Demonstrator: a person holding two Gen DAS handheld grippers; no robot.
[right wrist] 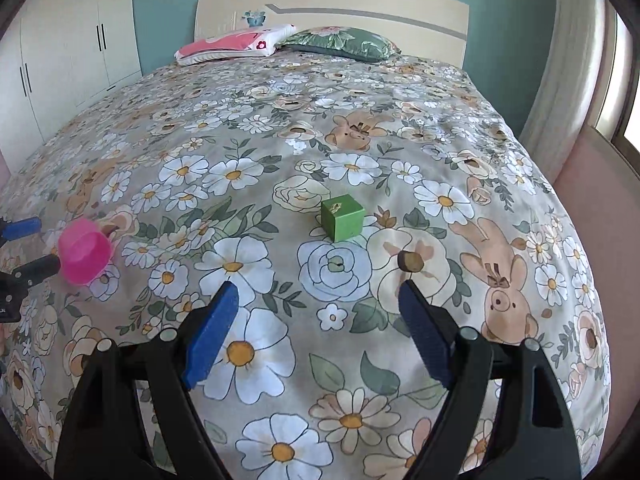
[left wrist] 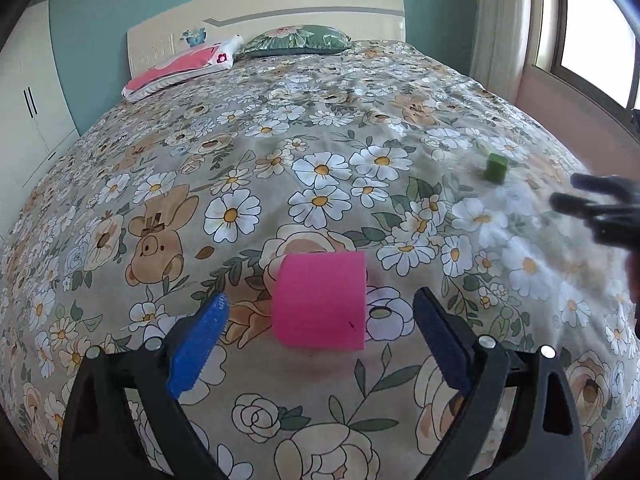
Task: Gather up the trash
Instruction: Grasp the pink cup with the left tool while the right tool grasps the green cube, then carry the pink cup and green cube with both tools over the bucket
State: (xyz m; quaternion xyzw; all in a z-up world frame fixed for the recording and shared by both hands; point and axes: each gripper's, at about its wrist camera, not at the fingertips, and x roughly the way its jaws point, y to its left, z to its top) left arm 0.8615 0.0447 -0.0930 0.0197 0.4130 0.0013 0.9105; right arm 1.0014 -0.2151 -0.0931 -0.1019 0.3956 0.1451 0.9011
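Two hand-held grippers hovering over a flowered bed

The left hand-held gripper is gaping apart around nothing, the pink cup lying just ahead at lower centre; the right hand-held gripper is standing wide, empty, the green block mid-frame beyond it.

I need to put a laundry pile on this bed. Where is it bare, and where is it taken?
Bare: the wide stretch of bedspread between the pillows and the green cube. Taken: the near end, with the pink cup between the left gripper's jaws and the cube ahead of the right gripper.

both tools: black frames, ridged blue pads, seemingly silver rivets.
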